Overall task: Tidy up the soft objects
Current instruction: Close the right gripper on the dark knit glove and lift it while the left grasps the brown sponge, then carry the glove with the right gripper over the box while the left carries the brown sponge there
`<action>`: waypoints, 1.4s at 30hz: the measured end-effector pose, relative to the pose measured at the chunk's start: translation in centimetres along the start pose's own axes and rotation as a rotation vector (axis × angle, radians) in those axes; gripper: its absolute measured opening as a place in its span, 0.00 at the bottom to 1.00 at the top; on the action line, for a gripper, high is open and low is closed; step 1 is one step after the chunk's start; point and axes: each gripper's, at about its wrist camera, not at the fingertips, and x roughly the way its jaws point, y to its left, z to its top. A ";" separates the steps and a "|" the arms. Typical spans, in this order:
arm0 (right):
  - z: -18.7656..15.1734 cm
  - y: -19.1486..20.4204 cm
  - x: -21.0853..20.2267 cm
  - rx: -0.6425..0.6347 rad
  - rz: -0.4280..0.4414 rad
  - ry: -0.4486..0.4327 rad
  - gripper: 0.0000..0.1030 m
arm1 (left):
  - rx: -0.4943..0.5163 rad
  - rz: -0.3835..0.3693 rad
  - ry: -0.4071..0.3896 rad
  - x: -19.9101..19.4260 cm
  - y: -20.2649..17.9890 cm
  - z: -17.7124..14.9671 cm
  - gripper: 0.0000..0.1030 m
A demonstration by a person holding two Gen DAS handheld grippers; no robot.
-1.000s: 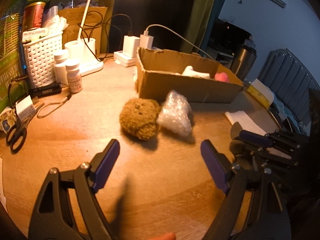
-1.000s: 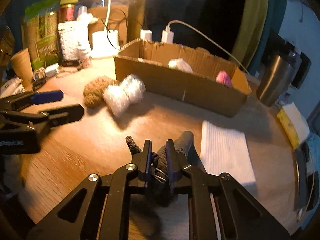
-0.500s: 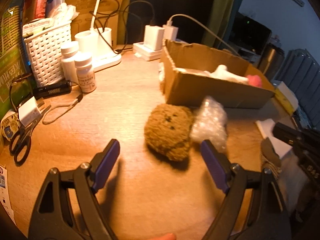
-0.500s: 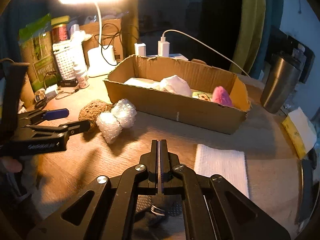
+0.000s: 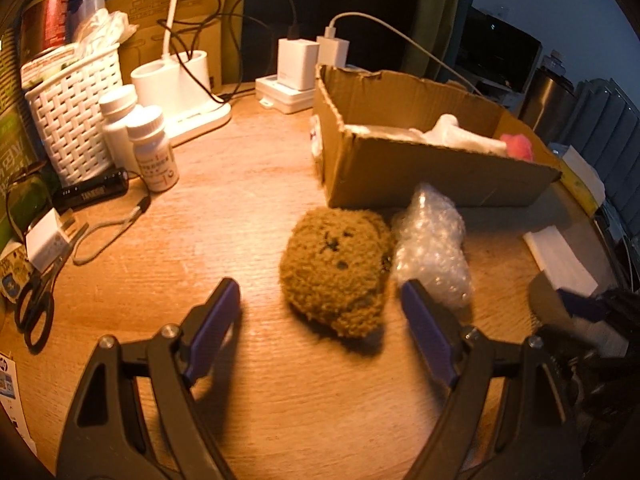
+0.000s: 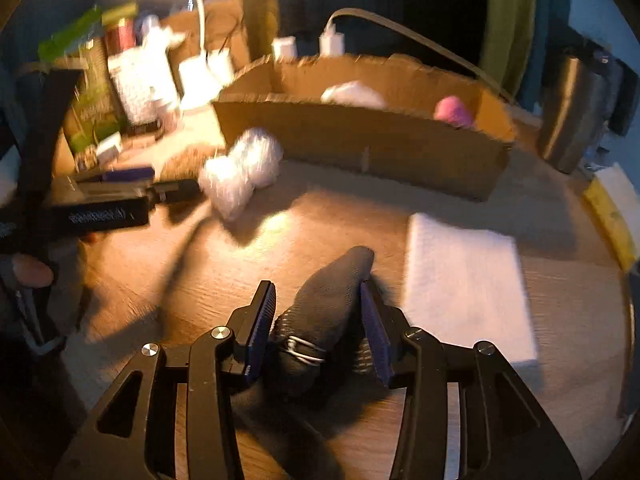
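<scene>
Our left tongs (image 5: 320, 312) are spread wide above the wooden worktop (image 5: 240, 208), with nothing between the purple pads. Just ahead of them lies a brown fuzzy toy (image 5: 336, 268), and a wad of bubble wrap (image 5: 432, 248) touches its right side. Both rest on the worktop in front of the cardboard box (image 5: 432, 176), near its front wall but outside it. Inside the box we see a white soft thing (image 5: 460, 136) and a pink ball (image 5: 518, 146) toward the right end.

Our right tongs (image 6: 318, 332) are parted around a dark mesh pouch (image 6: 328, 312) that lies on the worktop between the pads. The right pad looks to touch it; for the left one we cannot tell, and the view is blurred. A folded white cloth (image 6: 464, 284) lies flat just to the right of the pouch.

At the left edge of the worktop stand a white woven basket (image 5: 76, 120), two pill bottles (image 5: 154, 148) and a lamp base (image 5: 180, 88), with scissors (image 5: 36, 312) near the rim.
</scene>
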 end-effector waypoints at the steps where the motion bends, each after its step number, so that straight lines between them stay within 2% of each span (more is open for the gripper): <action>1: 0.0 0.3 0.5 -0.014 -0.015 0.006 0.45 | 0.001 0.001 -0.002 -0.1 0.0 0.1 0.82; 2: 0.1 0.6 0.6 -0.023 -0.022 -0.006 0.44 | 0.003 0.003 -0.006 -0.3 0.0 0.2 0.82; 3: 0.3 0.6 0.7 -0.022 -0.016 -0.005 0.37 | 0.006 0.005 -0.010 -0.4 0.0 0.3 0.82; 4: 0.6 0.5 0.8 -0.022 -0.009 -0.008 0.26 | 0.010 0.007 -0.014 -0.5 -0.1 0.4 0.82; 10: 2.1 -0.5 0.5 -0.029 0.000 -0.041 0.26 | 0.026 0.010 0.002 0.3 -0.5 1.0 0.81; 13: 2.5 -1.2 0.3 -0.022 -0.002 -0.052 0.26 | -0.001 0.025 0.022 1.2 0.1 0.8 0.80; 15: 2.6 -1.8 0.3 -0.014 -0.006 -0.053 0.26 | -0.008 0.022 0.018 1.2 0.4 0.7 0.65; 16: 2.6 -2.0 0.3 -0.009 -0.007 -0.053 0.26 | 0.000 0.020 0.019 1.2 0.3 0.7 0.62; 18: 2.6 -2.3 0.3 0.000 -0.008 -0.055 0.26 | 0.026 0.002 0.018 1.1 0.0 0.5 0.45; 21: 2.5 -2.3 0.0 0.006 -0.011 -0.066 0.26 | 0.057 -0.021 0.016 1.1 -0.7 0.4 0.41; 31: 2.6 -1.9 -2.4 -0.006 -0.017 -0.107 0.26 | 0.054 -0.052 -0.071 -2.9 -1.3 0.7 0.41; 42: 4.2 -2.1 -6.1 -0.017 -0.032 -0.206 0.26 | 0.096 -0.113 -0.174 -7.1 -3.7 2.2 0.41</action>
